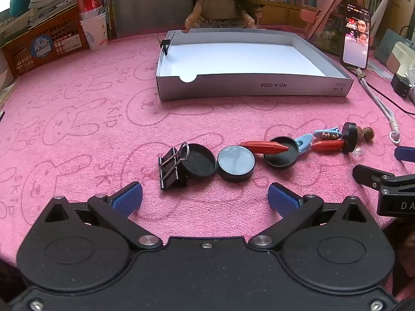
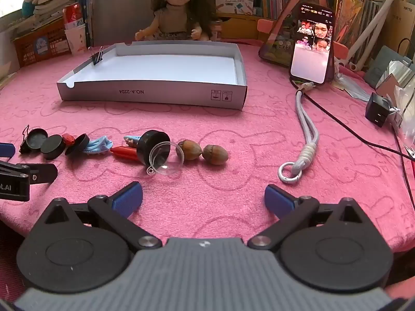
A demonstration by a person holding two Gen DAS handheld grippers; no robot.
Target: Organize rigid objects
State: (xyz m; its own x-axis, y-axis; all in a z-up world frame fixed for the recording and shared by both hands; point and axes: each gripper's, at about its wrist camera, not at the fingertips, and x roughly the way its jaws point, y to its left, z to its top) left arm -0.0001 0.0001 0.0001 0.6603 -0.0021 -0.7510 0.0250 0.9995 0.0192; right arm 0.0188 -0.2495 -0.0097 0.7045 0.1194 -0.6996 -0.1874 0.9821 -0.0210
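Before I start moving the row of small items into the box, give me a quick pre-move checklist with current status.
1. Left tool open, nothing between its fingers: ok.
2. Right tool open, nothing between its fingers: ok.
3. Box floor free to receive items; only a small clip on its left wall: ok.
4. Binder clip ahead of left tool, but touching a black lid: not ok.
5. Acorns ahead of right tool, touching each other: not ok.
6. Lanyard lies clear of the row: ok.
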